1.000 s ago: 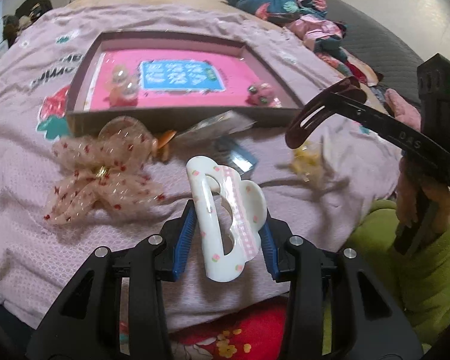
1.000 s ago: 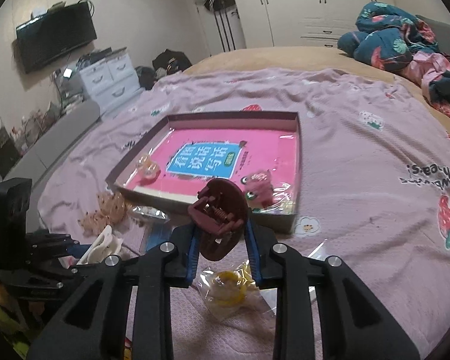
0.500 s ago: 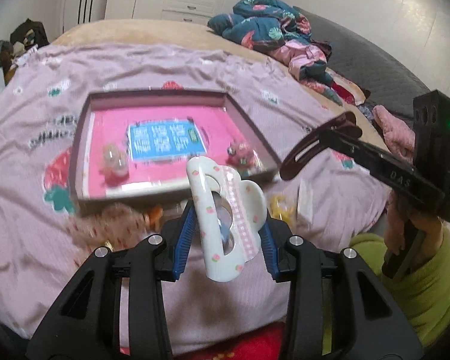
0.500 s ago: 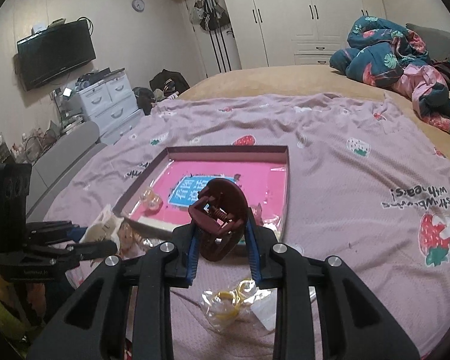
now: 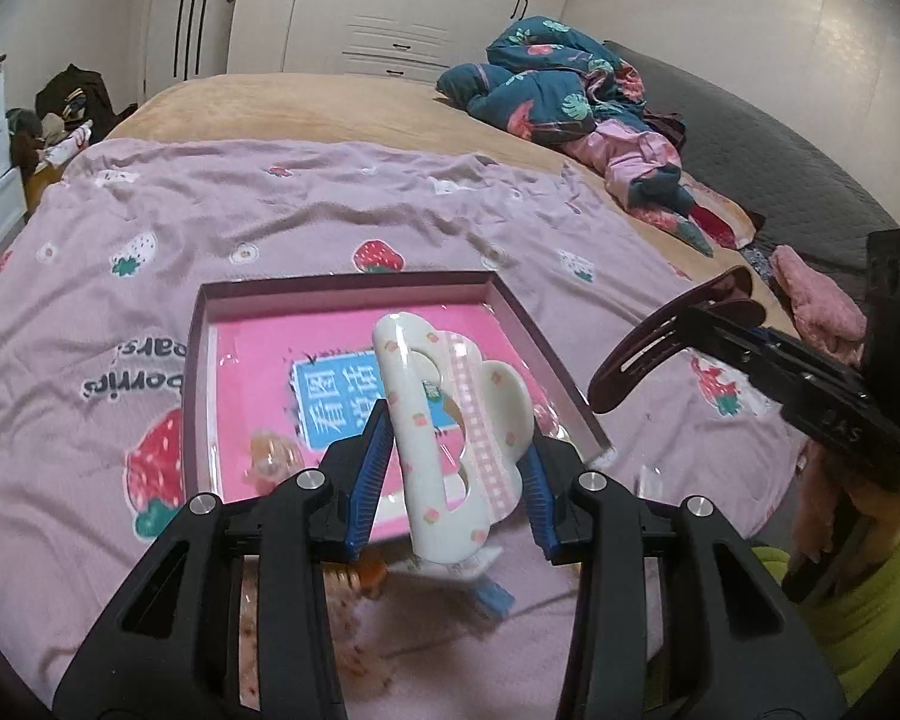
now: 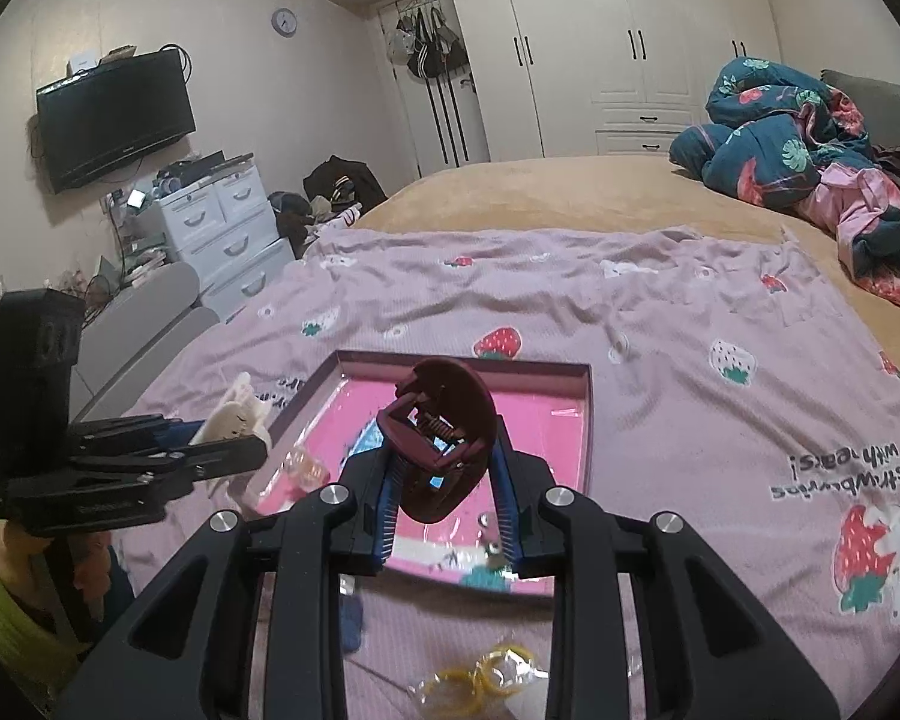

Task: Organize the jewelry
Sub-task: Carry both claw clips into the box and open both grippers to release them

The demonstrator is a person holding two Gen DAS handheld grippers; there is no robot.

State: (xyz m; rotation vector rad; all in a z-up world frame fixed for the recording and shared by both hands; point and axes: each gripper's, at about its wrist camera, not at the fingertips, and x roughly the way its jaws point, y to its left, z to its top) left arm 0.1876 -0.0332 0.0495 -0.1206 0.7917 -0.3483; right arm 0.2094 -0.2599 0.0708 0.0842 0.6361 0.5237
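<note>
In the left wrist view, the left gripper (image 5: 453, 468) sits at the bottom centre of the frame, its blue pads clamped on a white hair claw clip (image 5: 450, 438) dotted with small pink strawberries and edged with a pink checked band. The clip stands nearly upright between the pads, held in the air in front of the tray. At the right edge of this view the right gripper (image 5: 672, 354) reaches in from the side, grasping a dark maroon hair claw clip (image 5: 660, 348).

In the right wrist view, the right gripper (image 6: 450, 480) fills the lower centre, its pads pressed on the maroon clip (image 6: 441, 444), whose metal spring shows in the open middle. The left gripper (image 6: 234, 438) comes in from the left edge with the white clip (image 6: 234, 414) at its tip, well apart from the maroon one.

Beyond both grippers lies a shallow dark-rimmed tray (image 6: 588, 420) lined with a bright pink sheet that bears a blue label. Small packaged hair ornaments rest inside it, blurred. The tray lies on a lilac blanket (image 6: 690, 420) printed with strawberries, spread over a bed. At the bottom of the right wrist view, a clear packet of yellow rings (image 6: 480, 681) lies on the blanket just in front of the tray. A heap of dark floral bedding (image 6: 780, 144) sits at the upper right.
</note>
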